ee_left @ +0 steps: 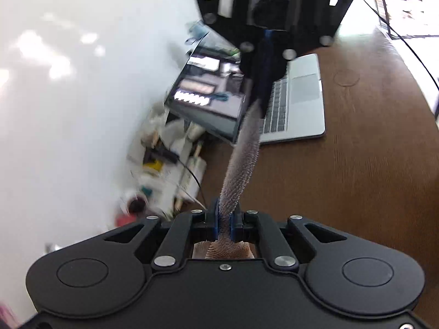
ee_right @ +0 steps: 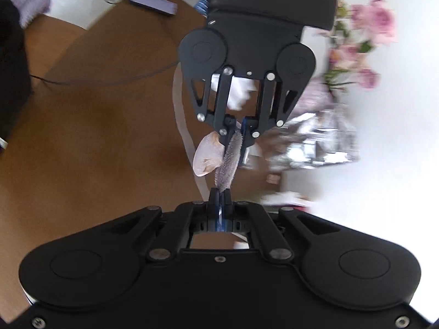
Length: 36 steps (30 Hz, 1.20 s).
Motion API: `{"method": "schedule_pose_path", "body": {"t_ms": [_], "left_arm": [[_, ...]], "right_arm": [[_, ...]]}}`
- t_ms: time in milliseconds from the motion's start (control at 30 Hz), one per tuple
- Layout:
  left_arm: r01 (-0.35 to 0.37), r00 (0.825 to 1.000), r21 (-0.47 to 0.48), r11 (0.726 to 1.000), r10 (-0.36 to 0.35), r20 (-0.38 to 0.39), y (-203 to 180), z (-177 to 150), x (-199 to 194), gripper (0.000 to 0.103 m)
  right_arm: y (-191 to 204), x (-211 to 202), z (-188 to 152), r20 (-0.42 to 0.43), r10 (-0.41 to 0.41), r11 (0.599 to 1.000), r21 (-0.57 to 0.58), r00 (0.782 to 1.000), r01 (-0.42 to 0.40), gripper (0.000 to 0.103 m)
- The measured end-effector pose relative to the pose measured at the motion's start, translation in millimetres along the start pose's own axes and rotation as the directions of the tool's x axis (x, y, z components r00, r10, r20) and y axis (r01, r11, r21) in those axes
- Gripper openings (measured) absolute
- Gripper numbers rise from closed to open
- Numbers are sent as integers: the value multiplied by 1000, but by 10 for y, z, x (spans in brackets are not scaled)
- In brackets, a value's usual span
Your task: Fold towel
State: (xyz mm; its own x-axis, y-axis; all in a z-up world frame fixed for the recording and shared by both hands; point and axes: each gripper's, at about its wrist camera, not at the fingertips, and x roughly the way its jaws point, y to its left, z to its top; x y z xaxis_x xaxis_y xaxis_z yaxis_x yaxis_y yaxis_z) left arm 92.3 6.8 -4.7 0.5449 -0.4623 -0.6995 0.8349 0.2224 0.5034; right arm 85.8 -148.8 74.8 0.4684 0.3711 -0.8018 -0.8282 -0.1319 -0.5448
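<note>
No brand or writing could be read. The towel (ee_left: 241, 161) was held taut in the air above the brown counter (ee_left: 370, 164), stretched edge-on between the two grippers. The left gripper (ee_left: 223, 223) was clamped on its near end, the right gripper (ee_right: 220, 200) on the other, both sets of jaws closed on the cloth. Beyond, an open laptop (ee_left: 296, 101) lay on the counter, near clutter beside a white wall (ee_left: 68, 82). Pink flowers (ee_right: 365, 35) were blurred.
</note>
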Motion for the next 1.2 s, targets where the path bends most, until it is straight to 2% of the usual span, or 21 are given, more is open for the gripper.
{"method": "schedule_pose_path", "body": {"t_ms": [67,133,200,333,367,467,533,633,700,733,767,800,867,933,1000,1100,1133,1167,1200], "left_arm": [[37,998,-54,998,-39,-51,-427,-156,168,8],[92,989,-94,991,-102,-110,-874,-299,341,9],[151,970,-146,978,-176,-169,-1355,-462,451,11],[190,946,-218,957,-238,-221,-1781,-668,360,23],[192,946,-227,955,-242,-217,-1782,-695,284,25],[191,949,-263,946,-246,-195,-1539,-748,192,44],[179,952,-279,943,-237,-191,-1285,-763,230,73],[190,955,-300,935,-247,-163,-822,-748,144,91],[194,957,-304,933,-249,-151,-447,-690,149,99],[206,954,-304,930,-260,-150,-394,-658,111,100],[238,942,-303,923,-295,-160,-302,-614,172,100],[274,923,-312,910,-340,-181,-203,-576,330,100],[296,902,-336,894,-378,-210,-139,-545,569,100],[256,897,-338,906,-353,-265,-153,-533,835,98],[221,909,-329,918,-316,-272,-180,-517,938,93],[309,917,-186,933,-344,-203,-302,-484,876,86],[350,912,-105,931,-364,-189,-346,-478,852,78],[392,904,-14,920,-387,-181,-390,-473,828,74],[433,893,77,898,-416,-173,-410,-469,812,70]], "right_arm": [[310,200,4,15,70,997,16,997,-71,1],[761,493,18,30,162,986,33,986,-163,1],[1138,712,43,33,227,973,31,973,-228,1],[1701,1032,97,29,327,945,22,945,-328,1],[1784,1087,116,29,345,938,24,938,-346,1],[1919,1198,79,23,375,923,86,927,-376,1],[1978,1252,41,20,387,913,132,922,-387,1],[2024,1287,7,12,371,915,168,928,-368,1],[2026,1311,34,9,365,915,182,931,-360,1],[2043,1326,43,7,360,915,192,933,-355,1],[2062,1337,51,6,357,916,196,934,-351,1],[2080,1342,52,6,354,916,198,935,-348,1],[2116,1361,63,5,347,917,206,938,-341,1],[2134,1376,85,4,336,917,226,942,-328,1],[2130,1373,78,4,326,915,251,945,-316,2],[2097,1364,59,5,309,908,295,951,-296,2],[2093,1372,53,6,307,905,309,952,-294,2],[2090,1382,46,7,305,901,322,952,-291,2],[2089,1393,37,7,304,898,332,953,-289,2]]}}
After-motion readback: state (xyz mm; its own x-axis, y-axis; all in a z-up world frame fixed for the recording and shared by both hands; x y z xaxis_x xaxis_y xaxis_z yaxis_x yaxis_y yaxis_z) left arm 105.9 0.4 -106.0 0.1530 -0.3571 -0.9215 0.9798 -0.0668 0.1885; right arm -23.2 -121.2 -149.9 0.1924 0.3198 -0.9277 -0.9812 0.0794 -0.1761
